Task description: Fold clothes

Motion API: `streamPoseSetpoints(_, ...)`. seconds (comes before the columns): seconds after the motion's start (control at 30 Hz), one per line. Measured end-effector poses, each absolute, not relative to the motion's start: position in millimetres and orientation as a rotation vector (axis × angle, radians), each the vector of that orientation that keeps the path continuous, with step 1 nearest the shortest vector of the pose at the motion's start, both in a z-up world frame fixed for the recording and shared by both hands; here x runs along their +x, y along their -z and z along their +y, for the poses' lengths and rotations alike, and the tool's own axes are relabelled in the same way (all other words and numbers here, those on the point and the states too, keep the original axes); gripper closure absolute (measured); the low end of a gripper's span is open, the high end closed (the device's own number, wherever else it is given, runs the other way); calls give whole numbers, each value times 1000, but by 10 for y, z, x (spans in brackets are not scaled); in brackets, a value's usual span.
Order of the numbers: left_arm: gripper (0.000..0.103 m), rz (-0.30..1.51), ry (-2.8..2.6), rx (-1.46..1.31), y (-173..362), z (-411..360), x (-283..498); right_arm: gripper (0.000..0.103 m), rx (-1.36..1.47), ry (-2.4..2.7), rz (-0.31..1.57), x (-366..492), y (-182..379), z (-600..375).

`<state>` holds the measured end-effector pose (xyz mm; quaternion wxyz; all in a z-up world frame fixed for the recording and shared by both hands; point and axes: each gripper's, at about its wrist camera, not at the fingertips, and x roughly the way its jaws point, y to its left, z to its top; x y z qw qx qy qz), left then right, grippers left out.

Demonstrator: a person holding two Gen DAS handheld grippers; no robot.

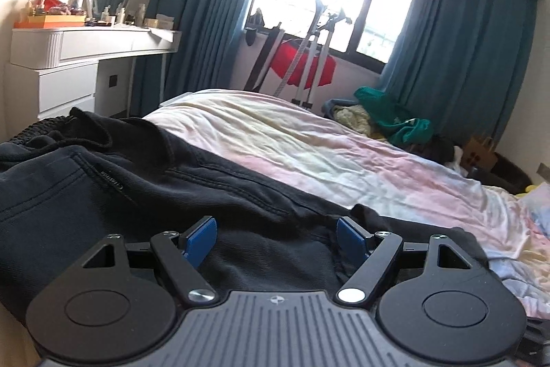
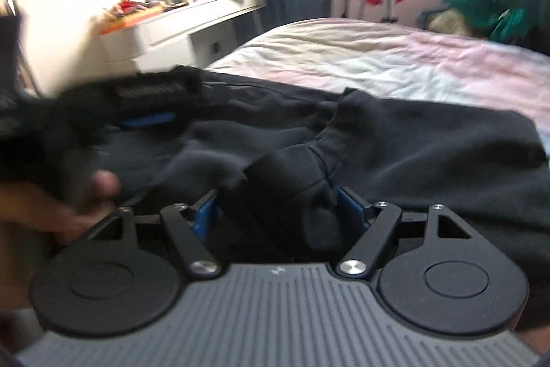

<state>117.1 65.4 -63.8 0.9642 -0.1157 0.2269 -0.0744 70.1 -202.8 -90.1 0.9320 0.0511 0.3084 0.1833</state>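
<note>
So the bed has a wrinkly sheet, pale pink/cream/white w/ a bit of light blue toward the right edge. Dark navy/black clothes are spread across the near end, lying right on the sheet, bunched up in folds w/ an elastic waistband at the left. Far right corner has a heap of green and yellowish fabric. Rest of the sheet is bare.

Dark navy garment, rumpled, spread across the pastel bedspread
</note>
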Motion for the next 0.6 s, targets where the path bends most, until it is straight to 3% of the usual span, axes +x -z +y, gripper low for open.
streamPoseSetpoints(0.37,23,430,293,-49,664,205,952,28,225,-42,569,568,798,-2896)
streamPoseSetpoints(0.6,22,558,257,98,948,-40,1018,30,267,73,708,721,1155,-3008)
